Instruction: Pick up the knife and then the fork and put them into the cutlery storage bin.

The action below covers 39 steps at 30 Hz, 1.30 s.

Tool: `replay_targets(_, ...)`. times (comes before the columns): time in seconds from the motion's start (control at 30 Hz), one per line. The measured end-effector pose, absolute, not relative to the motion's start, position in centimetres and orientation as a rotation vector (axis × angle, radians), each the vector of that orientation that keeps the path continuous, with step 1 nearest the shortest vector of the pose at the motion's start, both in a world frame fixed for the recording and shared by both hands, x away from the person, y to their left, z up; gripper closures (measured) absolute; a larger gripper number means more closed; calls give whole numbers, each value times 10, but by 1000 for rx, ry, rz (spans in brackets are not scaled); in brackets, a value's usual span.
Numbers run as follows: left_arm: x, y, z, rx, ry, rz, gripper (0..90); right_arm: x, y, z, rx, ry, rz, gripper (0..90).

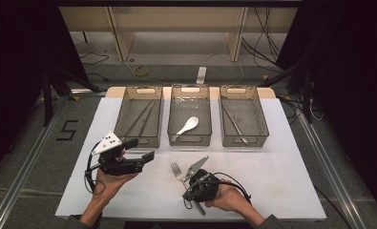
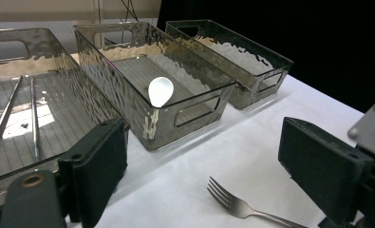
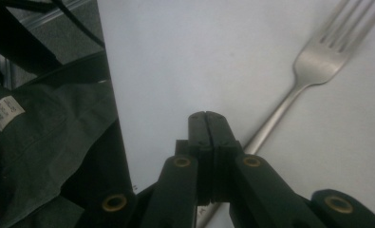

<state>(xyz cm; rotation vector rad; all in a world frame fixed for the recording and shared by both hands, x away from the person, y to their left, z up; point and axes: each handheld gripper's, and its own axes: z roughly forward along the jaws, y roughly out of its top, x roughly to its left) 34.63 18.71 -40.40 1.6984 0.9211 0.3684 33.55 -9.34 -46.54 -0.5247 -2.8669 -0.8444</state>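
Note:
A steel fork (image 1: 177,171) lies on the white table top, tines toward the bins; it also shows as the fork (image 2: 237,204) and fork (image 3: 318,61). My right gripper (image 1: 191,193) points down over its handle. In the right gripper view the right gripper (image 3: 206,118) has its jaws pressed together, and the handle runs underneath them, not visibly between the pads. My left gripper (image 1: 141,149) hovers left of the fork, held level. In its own view the left gripper (image 2: 209,166) stands open with nothing between its jaws.
Three clear bins stand in a row at the back. The left bin (image 1: 121,114) holds long thin metal sticks, the middle bin (image 1: 191,139) a white spoon (image 1: 188,125), and the right bin (image 1: 264,126) a metal utensil. The table's near edge lies just behind my hands.

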Motion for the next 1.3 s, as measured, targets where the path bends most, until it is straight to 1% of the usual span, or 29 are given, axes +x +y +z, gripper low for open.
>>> replay_targets(0.17, 346, 186, -404, 1703, 919, 368, 159, 333, -91, -472, -498, -2887, -777, 900)
replay_targets(0.47, 346, 186, -404, 1702, 920, 368, 159, 336, -95, -469, -524, -2933, -721, 900)
replay_targets(1.0, 346, 186, -404, 1707, 922, 372, 158, 366, -123, -464, -650, -3018, -640, 900)
replay_targets(1.13, 346, 186, -405, 1708, 920, 372, 159, 374, -125, -463, -704, -3035, -617, 900)
replay_targets(1.3, 346, 186, -405, 1707, 921, 374, 159, 377, -123, -459, -672, -3051, -594, 900)
